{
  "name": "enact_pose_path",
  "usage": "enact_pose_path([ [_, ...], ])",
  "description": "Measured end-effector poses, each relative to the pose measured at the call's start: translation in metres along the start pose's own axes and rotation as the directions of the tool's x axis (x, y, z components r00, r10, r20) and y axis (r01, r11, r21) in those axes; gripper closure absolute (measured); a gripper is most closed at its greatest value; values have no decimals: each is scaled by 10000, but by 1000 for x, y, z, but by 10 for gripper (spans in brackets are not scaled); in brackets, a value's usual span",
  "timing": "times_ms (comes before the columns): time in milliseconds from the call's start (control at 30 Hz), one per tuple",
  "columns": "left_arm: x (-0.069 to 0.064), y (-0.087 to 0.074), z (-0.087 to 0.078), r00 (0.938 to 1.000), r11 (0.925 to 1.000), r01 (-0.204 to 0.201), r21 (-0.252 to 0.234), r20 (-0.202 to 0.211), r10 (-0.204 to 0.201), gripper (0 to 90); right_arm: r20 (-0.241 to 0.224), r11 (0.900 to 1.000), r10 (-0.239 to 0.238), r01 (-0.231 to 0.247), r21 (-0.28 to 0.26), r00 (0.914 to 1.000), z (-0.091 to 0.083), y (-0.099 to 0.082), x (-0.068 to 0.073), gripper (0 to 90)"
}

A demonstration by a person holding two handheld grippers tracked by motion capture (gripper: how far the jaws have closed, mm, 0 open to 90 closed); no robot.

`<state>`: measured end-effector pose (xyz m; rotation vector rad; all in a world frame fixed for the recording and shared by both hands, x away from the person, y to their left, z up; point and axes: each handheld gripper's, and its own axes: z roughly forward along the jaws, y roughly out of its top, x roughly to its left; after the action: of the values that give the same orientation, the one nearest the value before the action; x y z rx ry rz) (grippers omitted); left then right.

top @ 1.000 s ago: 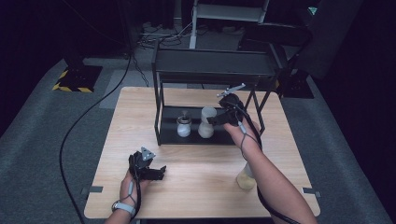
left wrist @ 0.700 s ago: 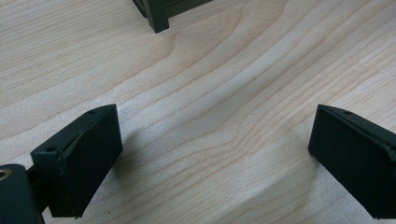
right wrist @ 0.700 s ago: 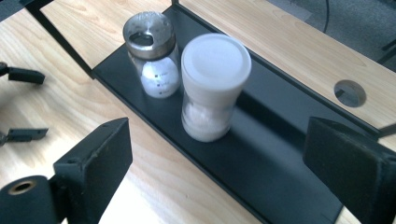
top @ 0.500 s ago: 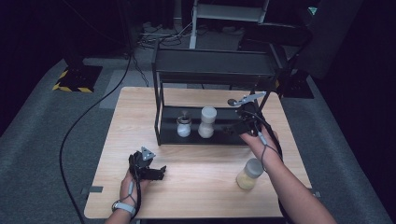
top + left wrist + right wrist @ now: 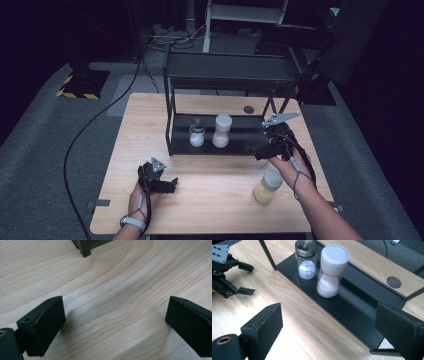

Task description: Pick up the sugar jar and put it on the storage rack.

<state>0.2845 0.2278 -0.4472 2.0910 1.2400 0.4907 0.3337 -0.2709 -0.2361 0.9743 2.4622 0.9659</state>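
A black two-tier rack (image 5: 235,147) stands on the wooden table (image 5: 215,200). Its lower shelf (image 5: 352,305) carries a small metal-capped shaker (image 5: 196,136) (image 5: 306,260) and, beside it, a taller white-capped grinder (image 5: 222,131) (image 5: 331,271), both with white contents. My right gripper (image 5: 254,151) (image 5: 332,325) hovers at the shelf's right front, pointing at the two, jaws open and empty. My left gripper (image 5: 171,184) (image 5: 112,322) rests open on the table in front of the rack's left end, with bare wood between its jaws; in the right gripper view the left gripper (image 5: 249,278) shows farther off.
A jar of yellowish stuff with a pale lid (image 5: 267,185) stands on the table just below my right hand. The rack's front left leg (image 5: 83,248) is just ahead of the left gripper. A round hole (image 5: 393,282) marks the tabletop behind the rack.
My right gripper drew away from the grinder, first rightward, then back toward the table's front, leaving it on the shelf. The jar is now uncovered. The left gripper stayed put.
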Motion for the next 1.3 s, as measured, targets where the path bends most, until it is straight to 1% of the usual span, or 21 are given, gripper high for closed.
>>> enact_pose_path([
  [200, 0, 0, 0, 10000, 10000, 14, -5, -10, -14, 29, -87, 9999, 131, -131, -75, 9999, -10, -14, 1, 82],
  [333, 0, 0, 0, 10000, 10000, 10, -3, -11, -10, 29, -100, 9999, 126, -127, -91, 9999, -16, -24, 3, 82],
  [467, -1, 0, 0, 10000, 10000, 13, -6, -24, -13, 29, 13, 9999, 141, -141, -86, 9999, -22, -33, 7, 81],
  [533, -1, 0, 0, 10000, 10000, 18, -5, -27, -18, 29, 240, 10000, 7, -7, -16, 9997, -25, -38, 11, 81],
  [567, -1, 0, 0, 10000, 10000, 18, -4, -29, -18, 29, 248, 10000, 23, -23, -14, 9997, -26, -41, 12, 81],
  [733, -1, 0, 0, 10000, 10000, 40, -11, -53, -40, 29, 180, 9999, 51, -49, -116, 9998, -31, -55, 16, 81],
  [800, -2, 0, 0, 10000, 10000, 48, -14, -62, -48, 29, 60, 9996, 167, -166, -211, 9998, -33, -61, 14, 81],
  [900, -2, -1, 0, 10000, 10000, 56, -15, -67, -56, 29, 108, 9996, 181, -178, -207, 9998, -35, -66, 16, 81],
  [967, -2, 0, 0, 10000, 10000, 66, -14, -75, -66, 29, 66, 9996, 229, -228, -192, 9997, -38, -73, 17, 81],
  [1100, -2, 0, 0, 9999, 10000, 67, -12, -77, -67, 28, 163, 9998, 109, -106, -165, 9998, -42, -80, 23, 81],
  [1200, -2, -1, 0, 9999, 10000, 64, -14, -77, -65, 28, 121, 9998, 106, -104, -196, 9999, -44, -85, 24, 81],
  [1233, -2, -1, 0, 9999, 10000, 66, -15, -78, -66, 28, 122, 9996, 134, -131, -236, 9998, -46, -89, 26, 80],
  [1300, -2, -1, 0, 9999, 10000, 65, -15, -79, -65, 28, 134, 9997, 134, -131, -226, 9998, -46, -91, 26, 80],
])
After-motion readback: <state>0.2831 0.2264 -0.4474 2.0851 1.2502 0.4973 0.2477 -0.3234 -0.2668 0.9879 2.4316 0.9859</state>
